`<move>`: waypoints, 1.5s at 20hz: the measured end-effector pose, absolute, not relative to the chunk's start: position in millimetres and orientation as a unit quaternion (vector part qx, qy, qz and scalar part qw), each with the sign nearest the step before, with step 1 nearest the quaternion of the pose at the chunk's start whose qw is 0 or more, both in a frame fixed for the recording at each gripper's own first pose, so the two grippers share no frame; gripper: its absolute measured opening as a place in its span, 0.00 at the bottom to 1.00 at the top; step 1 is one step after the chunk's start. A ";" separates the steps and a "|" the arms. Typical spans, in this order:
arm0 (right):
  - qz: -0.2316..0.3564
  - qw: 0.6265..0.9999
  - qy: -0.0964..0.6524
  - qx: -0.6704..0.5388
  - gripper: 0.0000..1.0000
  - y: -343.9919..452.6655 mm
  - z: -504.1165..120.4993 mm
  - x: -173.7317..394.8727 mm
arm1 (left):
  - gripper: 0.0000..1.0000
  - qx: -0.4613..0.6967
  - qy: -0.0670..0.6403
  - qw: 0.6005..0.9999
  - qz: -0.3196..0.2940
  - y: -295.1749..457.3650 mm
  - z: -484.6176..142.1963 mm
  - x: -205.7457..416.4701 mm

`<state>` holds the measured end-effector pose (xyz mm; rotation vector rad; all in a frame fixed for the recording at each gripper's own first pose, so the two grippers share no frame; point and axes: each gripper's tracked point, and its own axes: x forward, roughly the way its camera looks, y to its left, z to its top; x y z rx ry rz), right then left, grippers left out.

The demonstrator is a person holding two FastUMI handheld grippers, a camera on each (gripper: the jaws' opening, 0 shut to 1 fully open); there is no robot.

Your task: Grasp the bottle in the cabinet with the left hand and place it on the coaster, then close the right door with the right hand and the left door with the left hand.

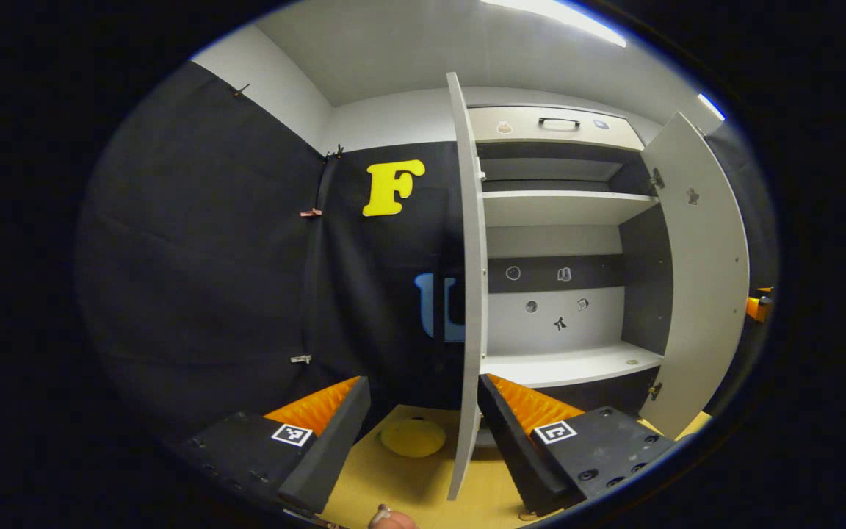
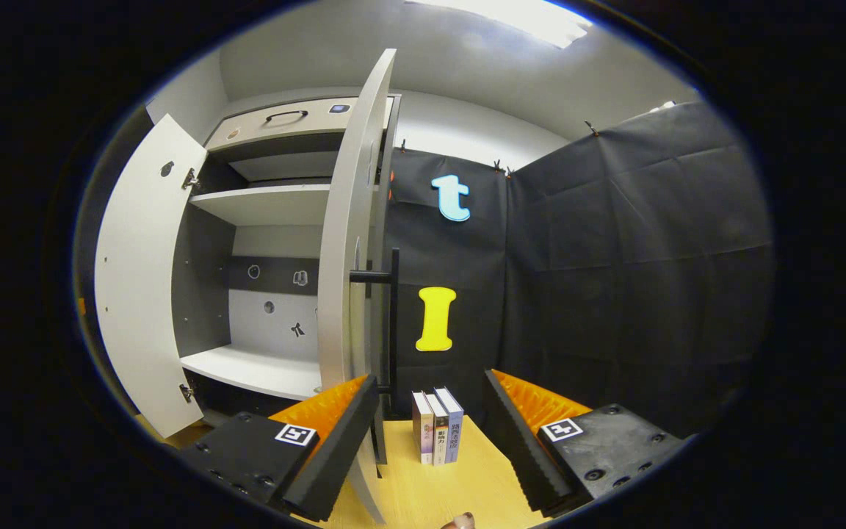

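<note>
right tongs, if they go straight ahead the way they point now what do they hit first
Probably the upright books on the wooden table, centred between the open right tongs; the black cloth wall lies behind. Depth is hard to judge.

In the left gripper view, the yellow coaster (image 1: 413,436) is partly covered by the edge of the left door (image 1: 469,294). The small marks on the cabinet's back panel (image 1: 555,301) cannot be made out. In the right gripper view, the lower shelf (image 2: 254,371) is partly hidden behind the right door (image 2: 346,279).

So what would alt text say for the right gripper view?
An open gripper faces a white cabinet with both doors swung open, the right door and its black handle straight ahead. Three upright books stand on the wooden table between the jaws.
</note>
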<state>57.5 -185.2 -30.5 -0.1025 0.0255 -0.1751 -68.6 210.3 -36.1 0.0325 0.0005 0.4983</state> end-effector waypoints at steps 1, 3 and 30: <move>-0.072 0.997 0.017 -0.038 0.95 -180.8 -31.9 57.2 | 0.94 0.021 0.003 0.966 0.259 212.9 -37.2 -71.9; -0.044 0.998 0.023 -0.024 0.94 -169.9 -35.7 58.7 | 0.94 0.023 0.009 0.962 0.271 213.5 -39.1 -77.3; 0.031 0.999 0.028 -0.034 0.93 42.0 -79.1 188.3 | 0.94 -0.021 0.027 0.979 0.201 270.6 -59.1 -21.6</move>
